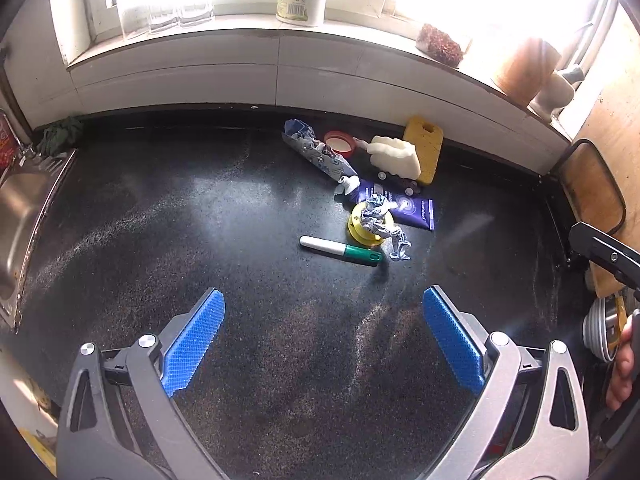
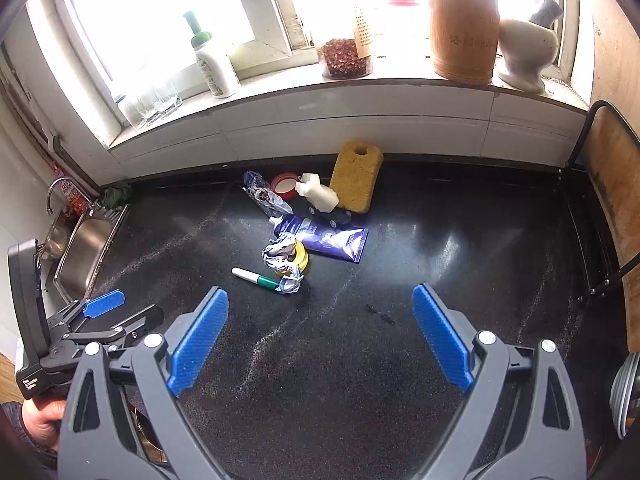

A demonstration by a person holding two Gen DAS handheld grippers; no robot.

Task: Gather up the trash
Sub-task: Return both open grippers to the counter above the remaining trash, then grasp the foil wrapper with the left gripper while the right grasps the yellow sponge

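Trash sits in a small pile on the black speckled desk [image 1: 200,208] near the wall: yellow sponge [image 1: 424,148], purple flat tube [image 1: 404,205], crumpled silver foil [image 1: 380,220], white-and-green marker [image 1: 340,251]. Both left gripper [image 1: 324,340] and right gripper [image 2: 320,336] hold their blue fingers wide apart, empty.

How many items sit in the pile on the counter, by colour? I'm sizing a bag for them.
Yellow: 2, sponge and yellow disc
White: 2, foam chunk and green-capped marker
Blue or purple: 2, crumpled wrapper and purple tube
Silver: 1, foil wad
Red: 1, lid
Total: 8
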